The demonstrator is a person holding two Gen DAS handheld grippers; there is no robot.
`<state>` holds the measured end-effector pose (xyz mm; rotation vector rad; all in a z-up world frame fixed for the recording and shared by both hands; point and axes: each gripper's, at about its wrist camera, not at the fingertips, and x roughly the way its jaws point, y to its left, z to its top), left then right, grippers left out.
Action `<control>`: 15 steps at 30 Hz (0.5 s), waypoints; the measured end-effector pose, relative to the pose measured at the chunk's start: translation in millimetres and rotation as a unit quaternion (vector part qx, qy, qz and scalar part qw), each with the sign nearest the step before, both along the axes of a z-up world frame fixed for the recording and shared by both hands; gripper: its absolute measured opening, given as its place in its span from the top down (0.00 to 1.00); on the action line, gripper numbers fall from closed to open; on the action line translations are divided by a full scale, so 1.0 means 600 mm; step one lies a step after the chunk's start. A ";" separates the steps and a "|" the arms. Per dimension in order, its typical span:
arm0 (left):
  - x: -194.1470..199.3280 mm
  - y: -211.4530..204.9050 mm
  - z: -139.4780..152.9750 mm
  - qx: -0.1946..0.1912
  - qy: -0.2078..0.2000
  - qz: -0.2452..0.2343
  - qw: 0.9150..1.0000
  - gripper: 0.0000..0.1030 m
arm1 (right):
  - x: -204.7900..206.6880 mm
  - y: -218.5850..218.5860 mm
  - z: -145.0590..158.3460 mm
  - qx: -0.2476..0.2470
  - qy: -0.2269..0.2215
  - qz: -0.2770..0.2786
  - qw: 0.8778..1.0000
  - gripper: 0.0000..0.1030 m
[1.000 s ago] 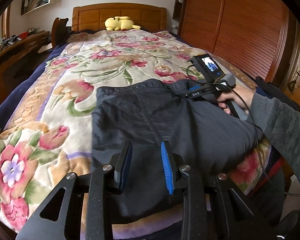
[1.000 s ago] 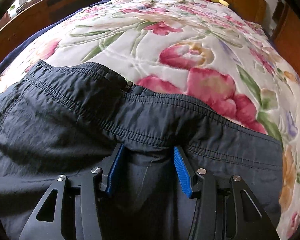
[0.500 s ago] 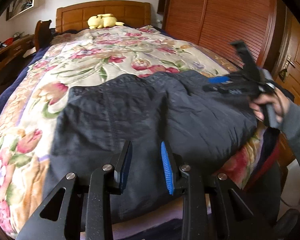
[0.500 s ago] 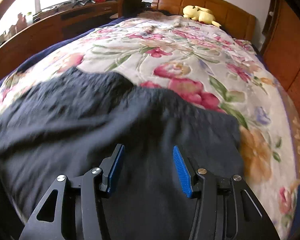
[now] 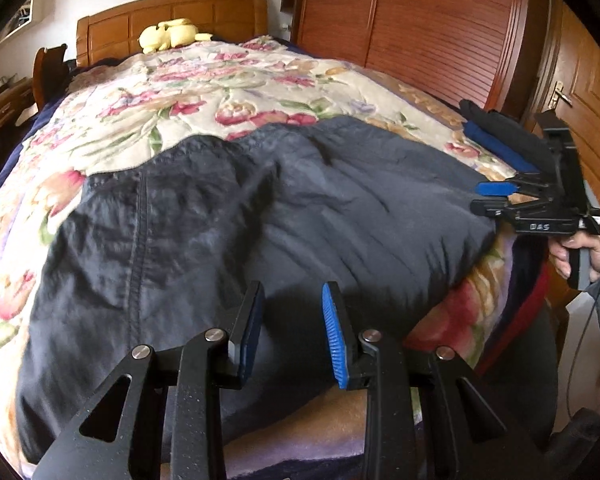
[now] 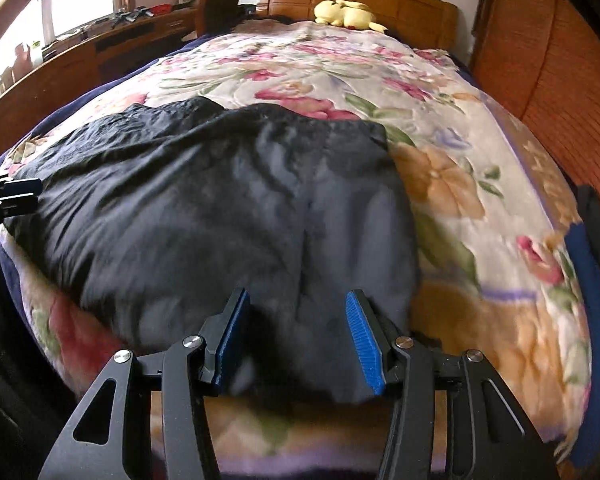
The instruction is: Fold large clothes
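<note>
Spread flat on the bed (image 5: 260, 92), near its foot edge, for folding: dark trousers (image 5: 260, 208). Above the near hem, left gripper (image 5: 290, 332) and right gripper (image 6: 296, 338), jaws apart and holding nothing, probably lining up for a fresh grasp.

**Right gripper lets go and pulls back**

The right gripper (image 5: 488, 200) has left the dark garment's (image 5: 260, 220) waistband, which a second ago lay bunched between its jaws, and moved to the right edge of the left view. The waistband now lies flatter on the bed (image 6: 440, 140).
</note>
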<state>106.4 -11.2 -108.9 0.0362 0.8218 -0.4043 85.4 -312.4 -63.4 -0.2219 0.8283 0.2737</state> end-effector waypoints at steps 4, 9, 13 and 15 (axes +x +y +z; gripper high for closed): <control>0.000 0.002 -0.020 -0.010 0.013 0.009 1.000 0.70 | -0.011 -0.007 0.001 0.008 0.008 -0.009 1.000 0.50; -0.002 0.006 -0.036 -0.022 0.019 0.019 0.999 0.70 | -0.026 0.004 0.027 -0.006 -0.013 -0.005 1.000 0.50; -0.002 0.003 -0.041 -0.018 0.017 0.021 0.999 0.70 | -0.039 -0.010 0.039 0.004 -0.028 -0.016 0.999 0.50; -0.003 0.002 -0.042 -0.016 0.016 0.021 1.000 0.70 | -0.038 -0.020 0.038 0.009 -0.031 -0.025 0.999 0.50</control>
